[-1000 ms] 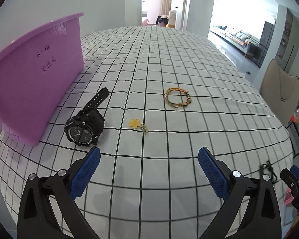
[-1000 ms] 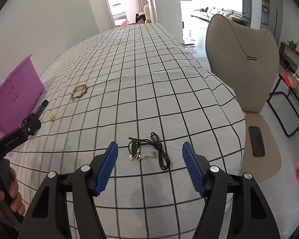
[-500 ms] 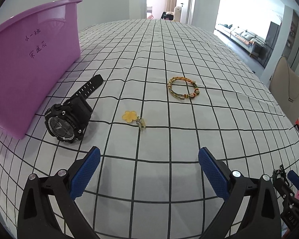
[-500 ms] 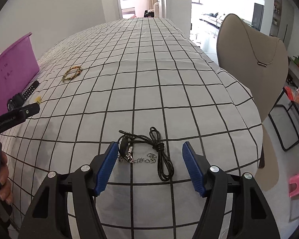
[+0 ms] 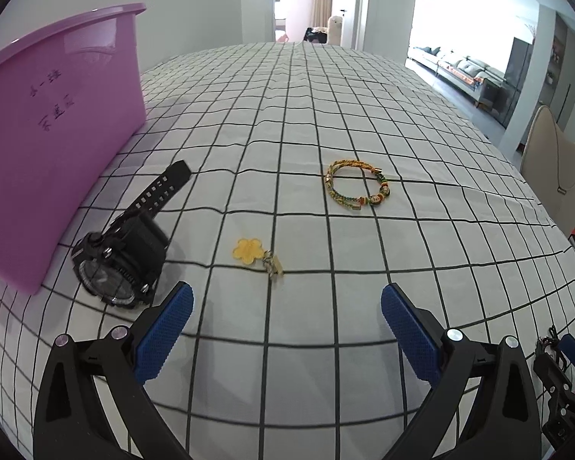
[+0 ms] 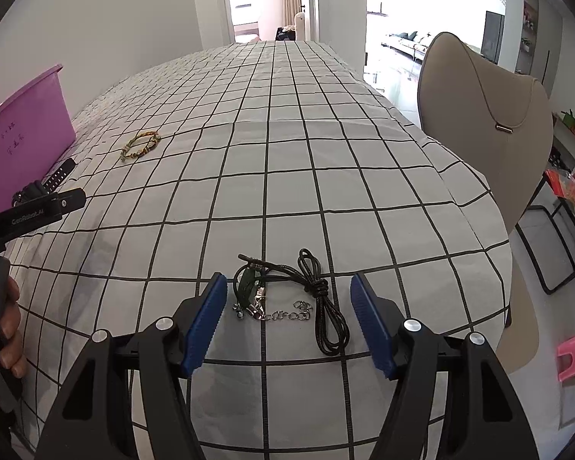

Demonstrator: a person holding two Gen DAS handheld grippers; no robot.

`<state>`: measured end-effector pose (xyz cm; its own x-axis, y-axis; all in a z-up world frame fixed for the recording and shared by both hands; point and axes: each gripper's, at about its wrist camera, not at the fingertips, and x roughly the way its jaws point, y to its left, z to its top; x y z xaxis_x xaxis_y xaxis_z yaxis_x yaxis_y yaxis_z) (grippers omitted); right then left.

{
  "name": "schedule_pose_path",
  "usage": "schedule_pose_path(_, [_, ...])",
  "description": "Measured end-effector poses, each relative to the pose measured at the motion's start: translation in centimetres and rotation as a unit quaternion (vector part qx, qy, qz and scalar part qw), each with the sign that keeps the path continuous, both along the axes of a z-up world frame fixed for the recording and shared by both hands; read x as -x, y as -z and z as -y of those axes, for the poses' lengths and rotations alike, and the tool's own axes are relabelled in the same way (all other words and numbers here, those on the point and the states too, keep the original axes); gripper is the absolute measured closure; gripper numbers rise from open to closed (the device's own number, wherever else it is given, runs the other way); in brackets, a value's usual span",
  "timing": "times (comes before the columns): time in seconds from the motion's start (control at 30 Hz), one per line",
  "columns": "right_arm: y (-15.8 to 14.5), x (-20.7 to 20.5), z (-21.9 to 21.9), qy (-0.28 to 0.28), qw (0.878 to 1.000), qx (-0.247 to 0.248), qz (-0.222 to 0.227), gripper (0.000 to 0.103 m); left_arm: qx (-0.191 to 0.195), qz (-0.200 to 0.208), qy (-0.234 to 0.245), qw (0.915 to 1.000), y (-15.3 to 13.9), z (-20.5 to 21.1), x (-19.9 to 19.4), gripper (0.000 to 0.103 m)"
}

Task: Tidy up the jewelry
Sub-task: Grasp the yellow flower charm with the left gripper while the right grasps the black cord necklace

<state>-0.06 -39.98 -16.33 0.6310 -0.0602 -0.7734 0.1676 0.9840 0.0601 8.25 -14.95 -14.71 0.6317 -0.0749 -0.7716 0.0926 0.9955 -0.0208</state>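
- Left wrist view: the left gripper (image 5: 285,316) hangs above the checked tablecloth (image 5: 364,122) with its jaws wide apart and nothing between them. Just ahead of it lies a yellow flower charm (image 5: 255,255); a black watch (image 5: 128,249) sits to the left, just beside the purple bin (image 5: 53,122), and a braided bracelet (image 5: 354,188) lies farther off to the right.
- The watch's strap runs away from the camera and slightly right, its face nearest the gripper. The charm's clasp trails toward the right.
- Right wrist view: the right gripper (image 6: 285,320) is likewise spread open and empty, straddling a black cord necklace (image 6: 287,293) with a silver chain (image 6: 283,312), near the table's front edge.
- The cord's folded loop points toward the camera; its knot and loose ends lie farther away.
- Judgement: the step looks like a pick of the necklace. Best to lower until the pads nearly touch the cloth, close across the bunched middle near the knot, not the thin chain, and lift slowly so loose ends do not snag.
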Motion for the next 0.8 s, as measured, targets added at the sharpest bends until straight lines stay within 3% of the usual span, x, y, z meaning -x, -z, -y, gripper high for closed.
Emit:
schedule_pose_path(0.27, [0.1,-0.5,-0.4,0.006,1.0,0.014,0.0,0.039,0.007,-0.045,-0.009,0.9989,1.4,-0.5,-2.7,0.006])
schedule_pose_path(0.47, [0.3,-0.6,-0.6,0.011,1.0,0.021,0.004,0.04,-0.01,-0.049,-0.007,0.9987,1.5,-0.4,-3.6,0.009])
schedule_pose_path(0.53, [0.3,-0.6,-0.7,0.013,1.0,0.022,0.006,0.041,-0.01,-0.04,-0.006,0.9991,1.3,-0.4,-3.5,0.02])
schedule_pose_path(0.63, [0.2,-0.6,-0.9,0.011,1.0,0.028,0.009,0.055,-0.007,-0.028,-0.002,0.9996,1.0,-0.4,-2.9,0.042])
schedule_pose_path(0.7, [0.2,-0.6,-1.3,0.008,0.999,0.029,0.01,0.063,-0.007,-0.021,0.004,0.9998,0.9,-0.4,-2.5,0.066])
schedule_pose_path(0.8, [0.1,-0.6,-1.9,-0.003,0.999,0.035,0.013,0.079,-0.009,-0.014,0.011,0.9998,0.8,-0.2,-1.9,0.09])
